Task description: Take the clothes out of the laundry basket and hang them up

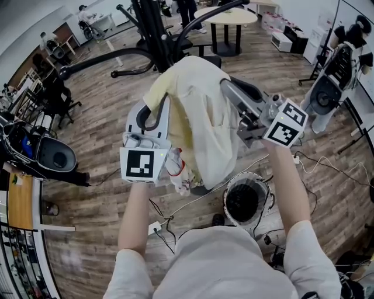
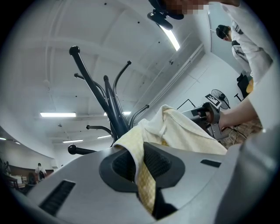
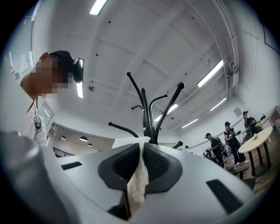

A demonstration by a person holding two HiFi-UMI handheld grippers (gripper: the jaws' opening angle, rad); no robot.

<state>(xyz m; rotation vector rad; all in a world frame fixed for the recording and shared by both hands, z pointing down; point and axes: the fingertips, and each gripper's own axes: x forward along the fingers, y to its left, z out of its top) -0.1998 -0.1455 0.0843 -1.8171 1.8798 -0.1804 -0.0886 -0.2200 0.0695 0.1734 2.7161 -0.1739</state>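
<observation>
A pale yellow garment (image 1: 196, 117) hangs spread between my two grippers, above the wooden floor. My left gripper (image 1: 154, 108) is shut on its left upper edge; in the left gripper view the checked fabric (image 2: 144, 175) is pinched between the dark pads. At the cloth's right upper edge, my right gripper (image 1: 227, 86) is also shut, with a strip of fabric (image 3: 138, 183) squeezed between its pads. The black coat rack (image 1: 153, 29) with curved hooks stands just beyond the garment and shows ahead in both gripper views, as hooks (image 2: 105, 100) and hooks (image 3: 148, 113). The white laundry basket (image 1: 245, 201) sits on the floor below my right arm.
A round table (image 1: 225, 17) stands behind the rack. Machines stand at the left (image 1: 35, 152) and at the right (image 1: 336, 82). Cables and a power strip (image 1: 155, 226) lie on the floor near my feet. People (image 3: 229, 140) stand in the background.
</observation>
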